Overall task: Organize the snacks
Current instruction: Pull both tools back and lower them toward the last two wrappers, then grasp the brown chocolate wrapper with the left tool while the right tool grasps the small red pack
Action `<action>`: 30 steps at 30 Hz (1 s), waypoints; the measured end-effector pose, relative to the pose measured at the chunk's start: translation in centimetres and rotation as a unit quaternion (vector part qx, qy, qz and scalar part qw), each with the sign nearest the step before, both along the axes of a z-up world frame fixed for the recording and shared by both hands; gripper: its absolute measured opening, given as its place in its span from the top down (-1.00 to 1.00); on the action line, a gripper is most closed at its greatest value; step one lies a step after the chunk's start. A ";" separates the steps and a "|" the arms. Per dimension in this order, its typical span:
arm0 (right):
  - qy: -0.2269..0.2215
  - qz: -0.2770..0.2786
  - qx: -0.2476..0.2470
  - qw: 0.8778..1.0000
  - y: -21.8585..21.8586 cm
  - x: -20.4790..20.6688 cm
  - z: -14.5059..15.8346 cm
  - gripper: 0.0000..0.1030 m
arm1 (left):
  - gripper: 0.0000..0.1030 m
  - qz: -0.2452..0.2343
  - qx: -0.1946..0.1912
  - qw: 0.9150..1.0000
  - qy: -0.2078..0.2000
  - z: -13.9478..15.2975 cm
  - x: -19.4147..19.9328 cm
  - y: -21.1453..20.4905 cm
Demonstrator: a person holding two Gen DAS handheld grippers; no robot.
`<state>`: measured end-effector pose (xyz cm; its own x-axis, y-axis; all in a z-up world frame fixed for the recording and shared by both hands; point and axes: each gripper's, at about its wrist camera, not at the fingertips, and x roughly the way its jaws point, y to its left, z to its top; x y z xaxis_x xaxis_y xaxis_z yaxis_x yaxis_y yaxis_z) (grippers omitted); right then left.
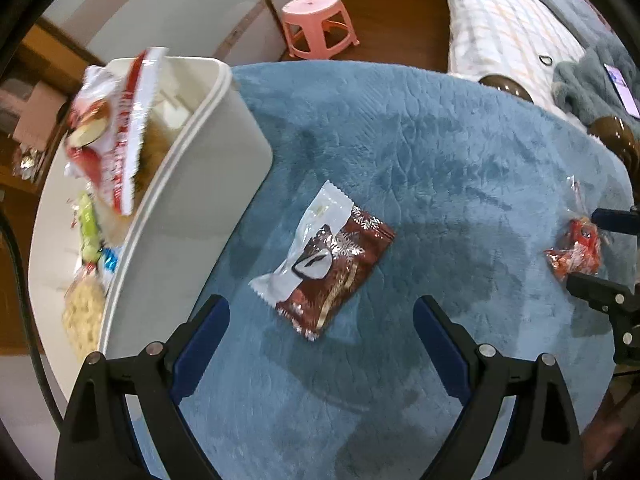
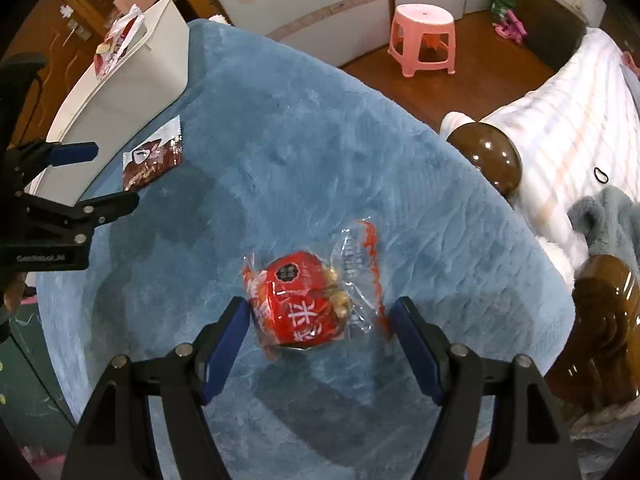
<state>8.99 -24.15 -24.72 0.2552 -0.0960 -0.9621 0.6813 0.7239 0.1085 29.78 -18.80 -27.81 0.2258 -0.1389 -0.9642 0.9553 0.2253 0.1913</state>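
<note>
A brown and white snack packet (image 1: 324, 256) lies flat on the blue plush cover (image 1: 440, 152), just ahead of my open, empty left gripper (image 1: 322, 316). It also shows in the right wrist view (image 2: 152, 156). A red snack in a clear wrapper (image 2: 304, 300) lies between the open fingers of my right gripper (image 2: 320, 316), not clamped. It also shows in the left wrist view (image 1: 576, 254). A white bin (image 1: 192, 216) at the left holds several snacks, with a red and white packet (image 1: 112, 132) blurred above its rim.
A pink stool (image 1: 318, 24) stands on the wooden floor beyond the cover. A bed with striped bedding (image 2: 568, 120) and a grey-blue blanket (image 2: 604, 220) lies to the right. Brown glossy knobs (image 2: 488, 156) sit at the cover's right edge.
</note>
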 end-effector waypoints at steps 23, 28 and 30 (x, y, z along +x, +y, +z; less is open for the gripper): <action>-0.033 -0.001 -0.001 0.999 0.3 -0.2 0.6 -0.18 | -0.79 -0.013 0.033 0.997 0.067 -3.7 3.6 -3.1; -0.033 0.001 -0.002 0.999 0.1 -0.3 0.5 -0.18 | -0.29 -0.007 0.019 0.995 0.099 -3.3 3.7 -3.7; -0.032 0.002 -0.002 0.999 0.0 -0.2 0.5 -0.18 | -0.18 -0.004 0.018 0.996 0.088 -3.1 3.4 -3.7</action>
<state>8.74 -24.10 -24.20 0.3173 -0.0983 -0.9432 0.6705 0.7267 0.1498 33.18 -22.47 -30.92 0.0511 -0.1040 -0.9933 0.9766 0.2134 0.0279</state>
